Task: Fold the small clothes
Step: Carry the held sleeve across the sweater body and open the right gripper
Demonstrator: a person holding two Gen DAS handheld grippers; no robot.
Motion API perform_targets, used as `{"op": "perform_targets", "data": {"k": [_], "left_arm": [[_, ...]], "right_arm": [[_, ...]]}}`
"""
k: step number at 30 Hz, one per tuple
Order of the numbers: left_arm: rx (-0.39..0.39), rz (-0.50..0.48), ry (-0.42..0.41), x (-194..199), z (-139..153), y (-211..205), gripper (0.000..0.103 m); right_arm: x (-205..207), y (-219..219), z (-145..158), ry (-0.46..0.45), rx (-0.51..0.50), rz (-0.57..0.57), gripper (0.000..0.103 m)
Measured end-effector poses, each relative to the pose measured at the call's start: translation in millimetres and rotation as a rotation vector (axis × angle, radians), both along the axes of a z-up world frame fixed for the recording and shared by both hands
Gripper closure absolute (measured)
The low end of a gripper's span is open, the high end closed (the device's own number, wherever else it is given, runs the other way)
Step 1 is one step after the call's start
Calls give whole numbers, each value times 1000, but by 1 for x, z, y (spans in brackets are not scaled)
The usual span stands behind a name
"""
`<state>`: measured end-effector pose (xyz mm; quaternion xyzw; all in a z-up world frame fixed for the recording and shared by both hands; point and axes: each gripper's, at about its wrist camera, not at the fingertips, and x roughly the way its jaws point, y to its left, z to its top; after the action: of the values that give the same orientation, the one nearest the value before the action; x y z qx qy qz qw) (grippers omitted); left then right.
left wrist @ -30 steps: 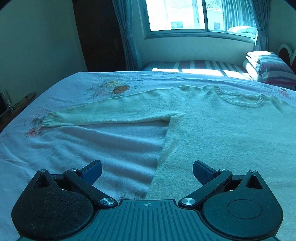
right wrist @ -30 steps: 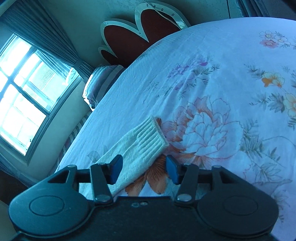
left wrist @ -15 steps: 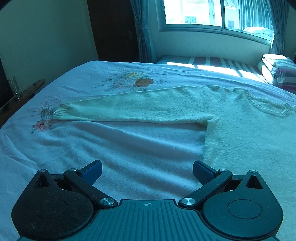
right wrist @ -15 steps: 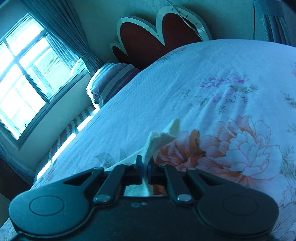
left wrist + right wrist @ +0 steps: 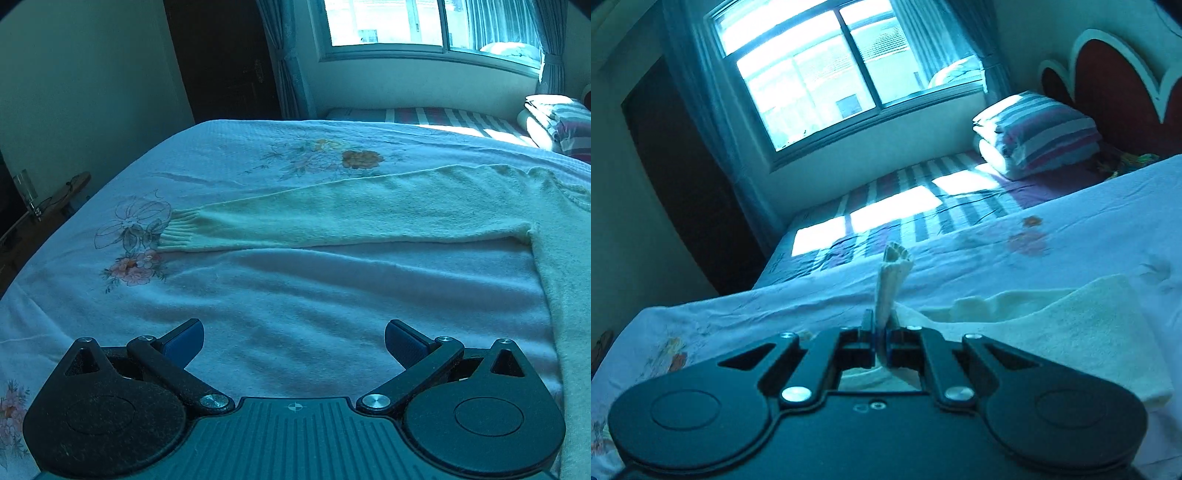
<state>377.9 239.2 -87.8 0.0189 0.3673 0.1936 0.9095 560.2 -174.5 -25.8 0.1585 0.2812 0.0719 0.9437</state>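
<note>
Here the left wrist view is showing what the right one is not: the sweater's point(image 5: 388, 214) long sleeve point(image 5: 332, 218) lying flat and straight across the bed point(image 5: 258, 314), its ribbed cuff point(image 5: 181, 232) reaching toward the bed's left edge beside an outlined flower print point(image 5: 133, 225). The left gripper point(image 5: 294, 341) is hovering over bare bedspread at the near edge, its blue-padded fingers point(image 5: 184, 339) standing wide apart with nothing between them.

The right wrist view is giving the other sleeve. The right gripper point(image 5: 881, 341) is clamped tight on the other cuff point(image 5: 892, 273), which is sticking up past the fingertips as a narrow ribbed tube, while the rest of the cream knit point(image 5: 1071, 325) is lying bunched to the right on the bedspread.

Around the bed, a window point(image 5: 827, 74) with sheer curtains is throwing bright patches onto a striped mattress point(image 5: 905, 206) along the far edge. Folded striped bedding point(image 5: 1038, 133) is sitting by the scalloped dark-red headboard point(image 5: 1115, 96). A dark doorway point(image 5: 221, 62) is standing at the far left corner.

The sweater is fuzzy and soft-looking; the bedspread is lightly wrinkled, with faded floral prints.
</note>
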Motion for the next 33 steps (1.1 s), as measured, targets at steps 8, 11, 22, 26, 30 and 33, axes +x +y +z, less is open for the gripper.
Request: {"op": "perform_targets", "data": {"k": [8, 11, 22, 26, 30, 33], "left_arm": [[-33, 9, 9, -21, -13, 28, 0], [-42, 8, 8, -25, -18, 31, 0], [-39, -50, -6, -17, -13, 12, 0], [-33, -69, -4, -12, -9, 2, 0], [-50, -75, -13, -5, -6, -12, 0], [-123, -84, -22, 8, -1, -23, 0]], "right_arm": [[-2, 136, -66, 119, -173, 208, 96], [-9, 141, -68, 105, -185, 188, 96], [-10, 161, -75, 90, -125, 201, 94], [-13, 167, -77, 95, -86, 219, 90], [-24, 179, -77, 103, -81, 388, 49], [-43, 158, -60, 49, -20, 394, 63]]}}
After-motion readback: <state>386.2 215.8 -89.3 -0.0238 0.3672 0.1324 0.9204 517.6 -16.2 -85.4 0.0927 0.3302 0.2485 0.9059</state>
